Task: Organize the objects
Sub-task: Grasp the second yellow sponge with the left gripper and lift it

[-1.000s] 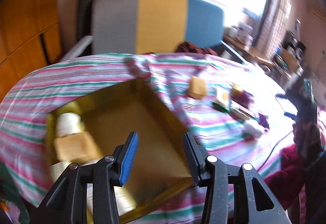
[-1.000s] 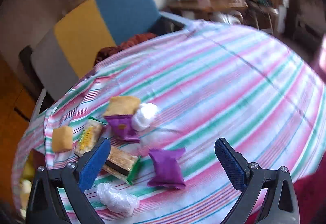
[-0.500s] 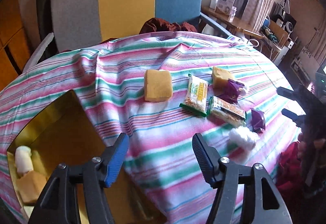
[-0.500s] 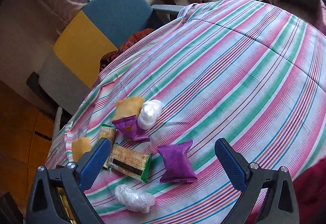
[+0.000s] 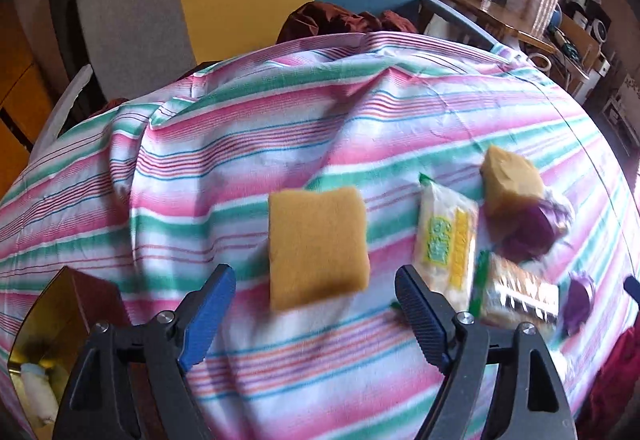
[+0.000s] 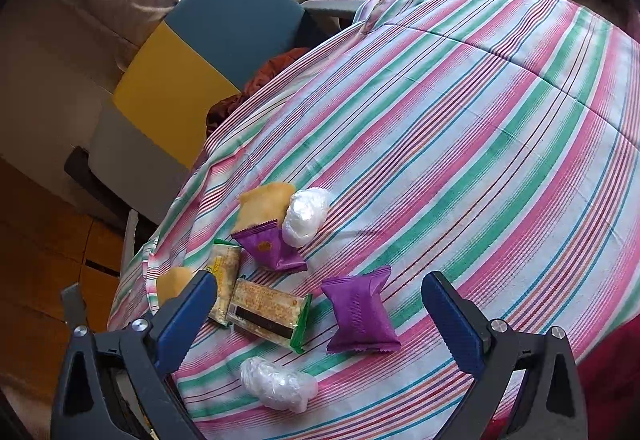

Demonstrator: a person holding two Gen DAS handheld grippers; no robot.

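Two tools, both empty: the left tool has its jaws opening wide just short of a yellow sponge lying on the striped counter; the right tool hangs wide open over a purple packet. A few items already sit in the gold box at the left; most snacks and wrapped bundles are still scattered, so the sorting looks barely begun.

striped tablecloth (wrinkled): snack packets, sponge, gold box.

Snacks on tablecloth (clustered)
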